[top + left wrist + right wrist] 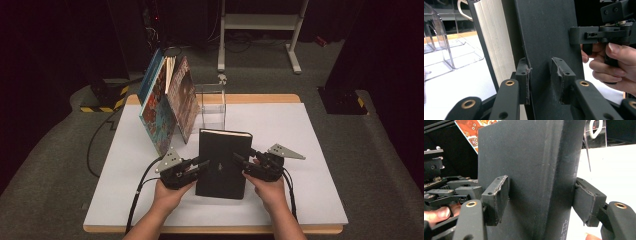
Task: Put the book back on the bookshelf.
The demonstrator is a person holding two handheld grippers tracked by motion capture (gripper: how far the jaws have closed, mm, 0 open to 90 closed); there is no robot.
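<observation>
A black hardback book (223,147) stands upright at the middle of the white table top, its front cover towards me. My left gripper (202,162) is shut on its fore-edge side. In the left gripper view the pads of the left gripper (541,67) lie against the black cover (544,37), with the white page block (491,37) just outside the far pad. From the opposite side my right gripper (238,159) grips the spine side. The right gripper view has the right gripper (542,180) with one pad on the cover (524,157) and the other behind the spine.
Three colourful books (165,105) lean together at the back left, beside a clear acrylic stand (212,105) just behind the black book. The white table top (305,190) stretches to the right. A cable (137,200) trails from the left gripper.
</observation>
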